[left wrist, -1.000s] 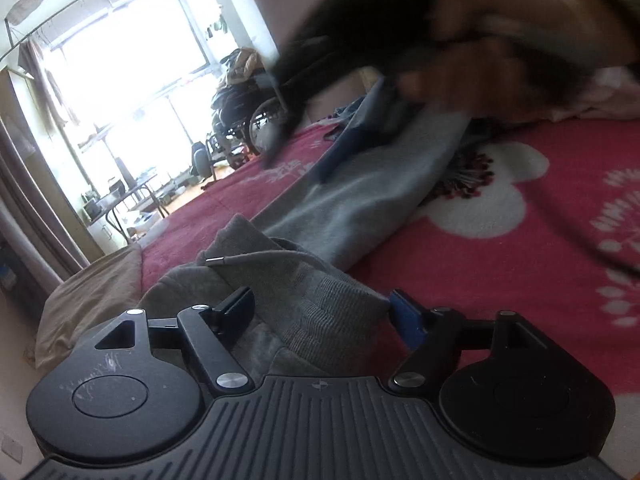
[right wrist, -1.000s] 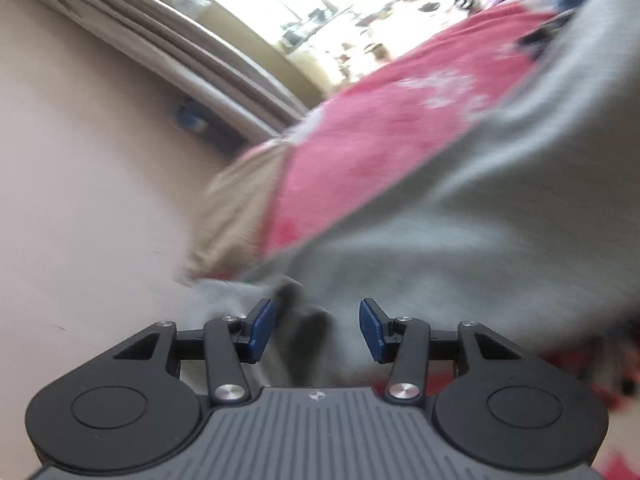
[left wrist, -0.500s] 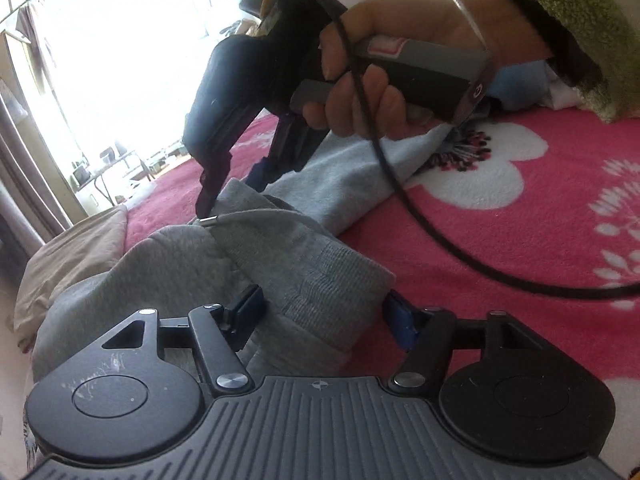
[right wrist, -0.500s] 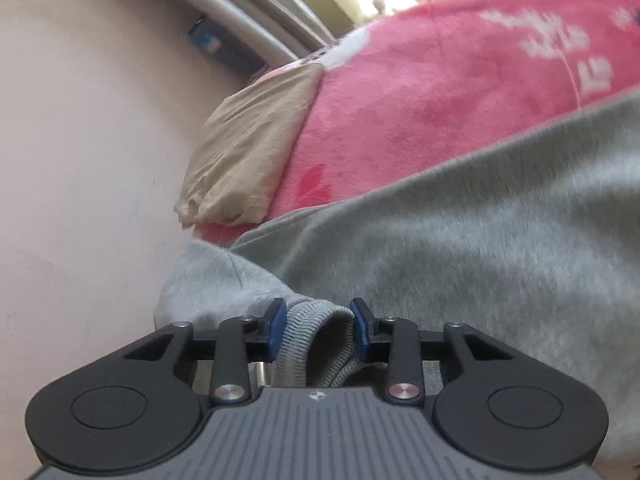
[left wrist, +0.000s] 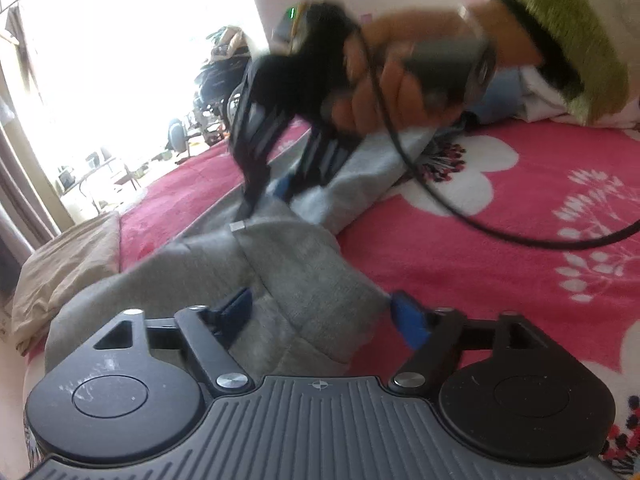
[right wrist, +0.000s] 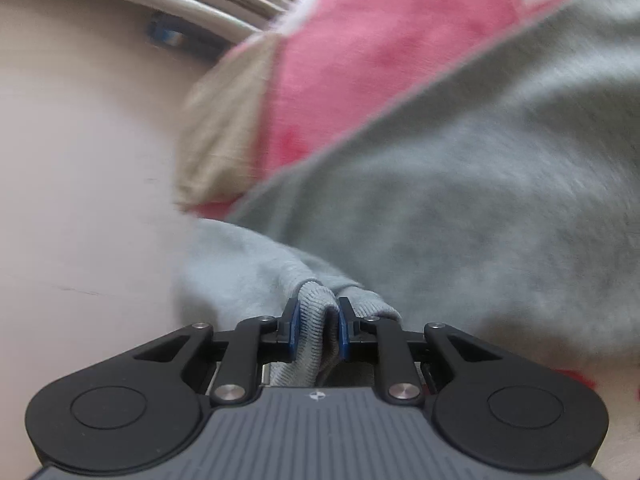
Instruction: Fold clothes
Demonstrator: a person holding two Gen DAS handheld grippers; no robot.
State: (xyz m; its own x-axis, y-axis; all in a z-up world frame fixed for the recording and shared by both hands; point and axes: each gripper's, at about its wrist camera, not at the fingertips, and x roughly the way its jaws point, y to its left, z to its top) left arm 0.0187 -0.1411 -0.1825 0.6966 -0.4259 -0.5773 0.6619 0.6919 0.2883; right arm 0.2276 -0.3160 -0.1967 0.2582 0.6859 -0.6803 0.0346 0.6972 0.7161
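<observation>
Grey garment [left wrist: 288, 264] lies across the bed's pink flowered blanket [left wrist: 500, 248], one part running away toward the window, a bunched ribbed end heaped close to your left claw [left wrist: 324, 312].

Left claw: jaws wide, having just opened further. The ribbed bundle sits between the blue pads [left wrist: 408, 318]; the left pad lies against the cloth and the right pad is at its edge, but nothing is squeezed. Not a grip.

Right claw [right wrist: 316, 326]: jaws have just been closing, and now pinch a fold of the ribbed grey cuff [right wrist: 316, 312] between both pads. Cloth is bunched up tight between them, so this one is holding. In the left wrist view your right hand [left wrist: 400, 80] wraps the tool's handle, blurred, with a green fuzzy sleeve [left wrist: 560, 28] at the wrist and a black cable [left wrist: 460, 216] trailing over the blanket.

A tan pillow [left wrist: 64, 256] sits at the bed's edge, left of the garment. In the right wrist view the rest of the garment spreads broad and blurred beyond the pinched cuff.
</observation>
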